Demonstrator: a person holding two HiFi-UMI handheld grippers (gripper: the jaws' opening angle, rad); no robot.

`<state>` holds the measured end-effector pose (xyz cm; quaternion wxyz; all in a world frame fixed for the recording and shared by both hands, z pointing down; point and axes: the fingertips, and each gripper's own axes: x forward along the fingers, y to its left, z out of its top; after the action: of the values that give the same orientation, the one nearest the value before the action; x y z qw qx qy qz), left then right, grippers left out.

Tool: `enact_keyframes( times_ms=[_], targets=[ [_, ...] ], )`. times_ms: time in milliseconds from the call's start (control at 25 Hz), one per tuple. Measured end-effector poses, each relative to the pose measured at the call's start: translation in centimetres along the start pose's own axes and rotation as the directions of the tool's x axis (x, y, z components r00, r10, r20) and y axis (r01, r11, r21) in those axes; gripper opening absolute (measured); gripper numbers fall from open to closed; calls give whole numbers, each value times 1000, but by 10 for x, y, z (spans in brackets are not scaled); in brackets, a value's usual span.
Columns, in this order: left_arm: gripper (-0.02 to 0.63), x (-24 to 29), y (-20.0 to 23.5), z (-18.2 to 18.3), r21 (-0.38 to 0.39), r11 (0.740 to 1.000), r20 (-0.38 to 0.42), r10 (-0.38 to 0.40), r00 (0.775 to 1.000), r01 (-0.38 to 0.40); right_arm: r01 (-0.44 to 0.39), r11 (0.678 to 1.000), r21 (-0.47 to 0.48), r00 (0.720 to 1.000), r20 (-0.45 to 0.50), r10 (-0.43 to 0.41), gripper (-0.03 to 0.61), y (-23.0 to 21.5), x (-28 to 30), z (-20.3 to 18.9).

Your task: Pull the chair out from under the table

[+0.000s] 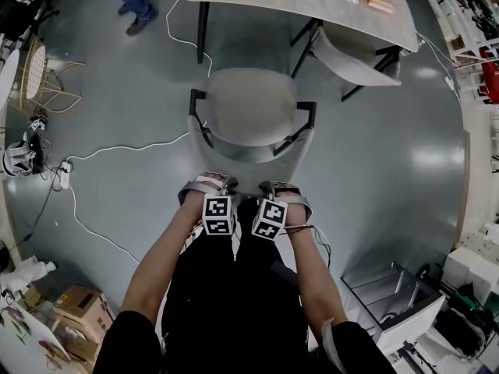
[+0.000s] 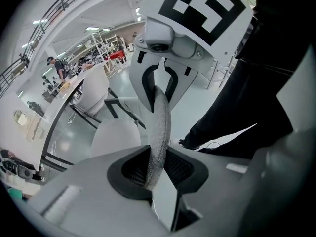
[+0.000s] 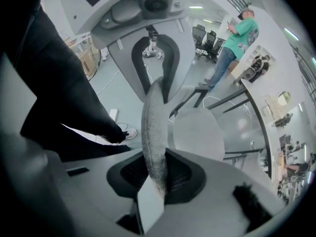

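The chair (image 1: 251, 107) was set on the grey floor just clear of the table (image 1: 312, 2), with its backrest turned toward the person. The backrest's top edge was clamped side by side by the left gripper (image 1: 212, 184) and the right gripper (image 1: 282, 187). A second chair (image 1: 355, 57) was seen partly under the table. A white cable (image 1: 117, 150) was laid across the floor at the left, and the person's own legs were placed close behind the backrest.

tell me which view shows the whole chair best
The head view: the chair shows whole from above. Each gripper view shows only its backrest rim clamped between the jaws and some seat beyond.
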<state>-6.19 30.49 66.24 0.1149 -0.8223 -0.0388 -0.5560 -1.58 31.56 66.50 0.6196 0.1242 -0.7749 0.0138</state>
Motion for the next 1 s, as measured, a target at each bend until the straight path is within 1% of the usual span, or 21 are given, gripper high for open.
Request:
enact_keyframes(
  times_ms=[560,840,1000],
  targets=[
    [84,-5,-44,1,22,999,1,-31,1000,31,-9,1000,16,1000,-3,10,80,44,-5,2],
    [84,-7,-47,1,27,999,-1,-42,999,42,-7,1000,31,1000,-13,8,80,47,-6,3],
    [94,-5,-49,0,3,997,-3,-80,997,80,-14,999,43,1000,-13,15,84,47,-6,2]
  ],
)
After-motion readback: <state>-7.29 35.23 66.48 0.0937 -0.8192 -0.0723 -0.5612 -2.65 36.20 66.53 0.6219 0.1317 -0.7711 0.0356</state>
